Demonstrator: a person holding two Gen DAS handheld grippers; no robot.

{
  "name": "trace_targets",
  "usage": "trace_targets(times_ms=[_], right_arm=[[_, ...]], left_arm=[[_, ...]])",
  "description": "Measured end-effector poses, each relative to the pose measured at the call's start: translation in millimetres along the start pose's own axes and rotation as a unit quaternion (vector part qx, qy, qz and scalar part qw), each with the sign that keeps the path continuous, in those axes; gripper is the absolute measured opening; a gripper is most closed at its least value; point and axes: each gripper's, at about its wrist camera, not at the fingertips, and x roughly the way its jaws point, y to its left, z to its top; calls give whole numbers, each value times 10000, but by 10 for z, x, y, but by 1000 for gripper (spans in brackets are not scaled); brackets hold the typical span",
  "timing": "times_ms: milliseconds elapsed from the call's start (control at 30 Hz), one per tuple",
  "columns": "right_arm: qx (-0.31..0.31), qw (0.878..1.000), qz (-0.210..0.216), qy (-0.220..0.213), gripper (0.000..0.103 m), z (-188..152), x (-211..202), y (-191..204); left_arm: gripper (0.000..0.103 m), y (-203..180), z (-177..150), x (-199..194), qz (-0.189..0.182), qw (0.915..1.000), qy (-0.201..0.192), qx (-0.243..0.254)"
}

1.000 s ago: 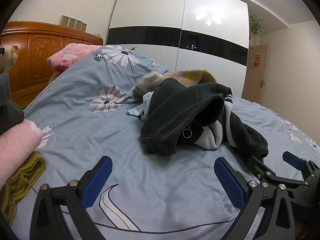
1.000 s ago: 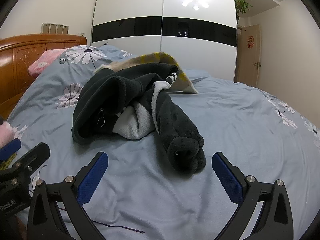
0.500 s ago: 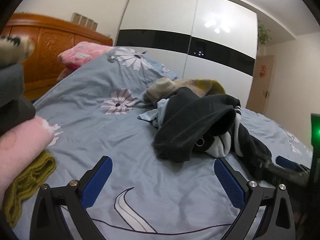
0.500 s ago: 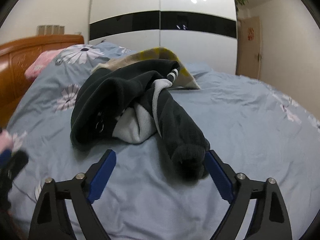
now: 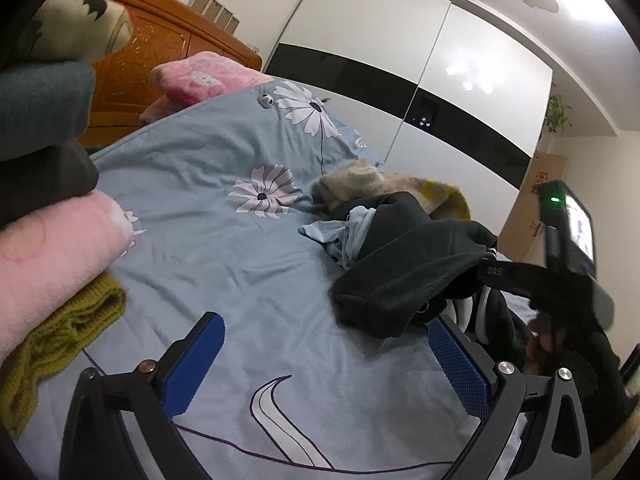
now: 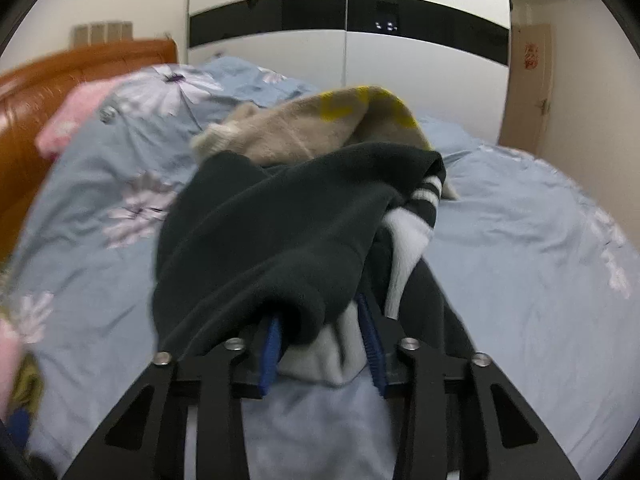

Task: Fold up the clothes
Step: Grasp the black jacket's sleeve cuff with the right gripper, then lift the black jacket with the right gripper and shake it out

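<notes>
A black fleece hoodie [image 6: 288, 220] with a pale grey lining lies crumpled on the blue bed. My right gripper [image 6: 320, 344] is shut on its near edge, with dark fleece and grey lining between the blue pads. In the left wrist view the hoodie [image 5: 404, 264] lies ahead to the right. My left gripper [image 5: 328, 364] is open and empty over bare sheet, short of the hoodie. A beige and yellow sweater [image 6: 320, 124] and a light blue garment [image 5: 340, 232] lie under and behind the hoodie.
A stack of folded clothes stands at the left: a pink one [image 5: 52, 252], an olive knit [image 5: 60, 340] below it, dark ones above. A pink pillow [image 5: 200, 76] and a wooden headboard [image 5: 160, 48] are behind. The right gripper's body [image 5: 568, 280] shows at the right.
My right gripper has moved forward and shut on the hoodie's near edge. My left gripper has swung left and closer to the folded stack and stays open.
</notes>
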Motion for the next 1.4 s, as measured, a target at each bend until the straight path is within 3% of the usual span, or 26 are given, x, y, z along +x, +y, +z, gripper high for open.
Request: trace_targets(times_ms=[100,233,433,600,967,1400], right_arm=[[561,9984,54,-57,7,29,-56,-174],[1216,9923,158,-170,4,68,-169,-386],[761,9918,673,-781,4,15,-979,-468],[304,9910,839,-999,3,-128,-1473,-513],[811,9839,1048,-1197,3,-164,-1930,-918],[826,9717,1002,-1971,3,313,-2821,-1191]], left_arm=[[103,76,-30,-15,-73,9998,80,-153],[103,163,-144,-40,-123,9992,290,-256],[103,277,-298,-186,-444,9963,544,-498],[103,302,-395,-326,-530,9935,855,-540],[103,167,-555,-644,-368,9917,1210,-224],[103,-156,-372,-868,-598,9923,1086,70]])
